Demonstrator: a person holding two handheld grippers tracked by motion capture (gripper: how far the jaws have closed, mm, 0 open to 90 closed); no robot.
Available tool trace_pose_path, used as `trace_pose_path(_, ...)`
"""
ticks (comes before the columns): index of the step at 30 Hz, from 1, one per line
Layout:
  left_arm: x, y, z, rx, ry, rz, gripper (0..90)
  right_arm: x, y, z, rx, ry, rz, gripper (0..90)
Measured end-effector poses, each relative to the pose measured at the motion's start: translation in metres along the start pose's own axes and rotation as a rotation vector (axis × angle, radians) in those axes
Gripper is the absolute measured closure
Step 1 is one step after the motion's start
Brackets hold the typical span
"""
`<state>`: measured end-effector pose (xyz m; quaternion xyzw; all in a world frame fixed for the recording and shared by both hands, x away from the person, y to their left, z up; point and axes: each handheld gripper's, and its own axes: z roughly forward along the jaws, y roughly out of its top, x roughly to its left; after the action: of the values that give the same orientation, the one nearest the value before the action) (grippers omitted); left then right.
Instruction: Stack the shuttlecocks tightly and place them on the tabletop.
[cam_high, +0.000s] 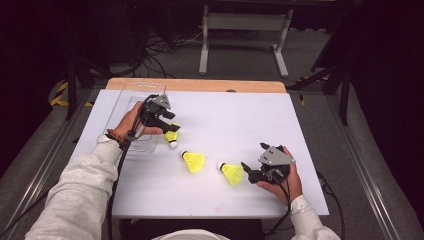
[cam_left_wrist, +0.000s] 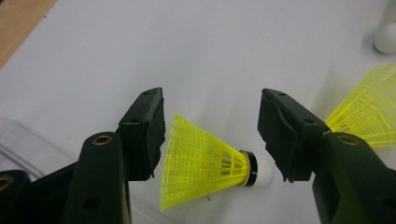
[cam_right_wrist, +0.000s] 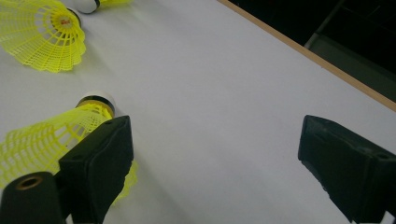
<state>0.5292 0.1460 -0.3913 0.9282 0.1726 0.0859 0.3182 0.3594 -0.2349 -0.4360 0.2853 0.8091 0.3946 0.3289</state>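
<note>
shuttlecock handling is the work in hand, with three yellow plastic shuttlecocks lying on the white table top (cam_high: 240, 120).

left gripper (cam_high: 167, 131): positioned near the left edge of the table top, beside a clear plastic tray (cam_high: 131, 107) that lies at the far left corner. its jaws stand apart with the first shuttlecock (cam_left_wrist: 205, 163) between them; the left jaw sits just beside the skirt rim and the right jaw stands clear of the cork, so no clamping is in effect. the placement suggests an end-to-end grip along the length of the shuttlecock. this shuttlecock lies on its side, long axis running from jaw to jaw, white cork toward the right jaw and open skirt toward the left jaw.

second shuttlecock (cam_high: 193, 161): lies free near the middle of the table top, cork toward the left gripper, skirt toward the near edge.

third shuttlecock (cam_high: 231, 172): lies on its side toward the near right corner, cork pointing left, skirt toward the right gripper (cam_high: 250, 172).

right gripper: rests low on the table top, jaws wide apart and holding nothing. its left jaw lies just beside the third shuttlecock's skirt, judged a waiting position.
</note>
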Motion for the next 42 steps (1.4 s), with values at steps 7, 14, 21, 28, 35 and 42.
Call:
trace_pose_path(7,0.004,-0.002,0.010,0.071,-0.008,-0.039,50.6,0.002,0.000,0.001,0.010,-0.007,-0.011,11.5)
trace_pose_path(14,0.005,-0.004,0.012,0.102,0.022,-0.040,64.5,0.002,0.000,0.002,0.013,-0.002,-0.013,11.5)
trace_pose_path(21,0.006,-0.003,0.016,0.146,0.041,-0.046,53.8,0.003,0.000,0.002,0.020,0.011,-0.022,11.6)
trace_pose_path(28,0.005,-0.001,0.014,0.141,0.041,-0.034,73.0,0.003,-0.002,0.004,0.032,0.035,-0.016,11.8)
trace_pose_path(35,0.003,0.002,0.014,0.128,0.065,-0.002,89.8,0.002,-0.003,0.005,0.045,0.055,-0.015,11.9)
trace_pose_path(42,0.002,0.009,0.010,0.081,0.108,0.027,90.0,0.002,-0.004,0.006,0.049,0.059,-0.013,11.8)
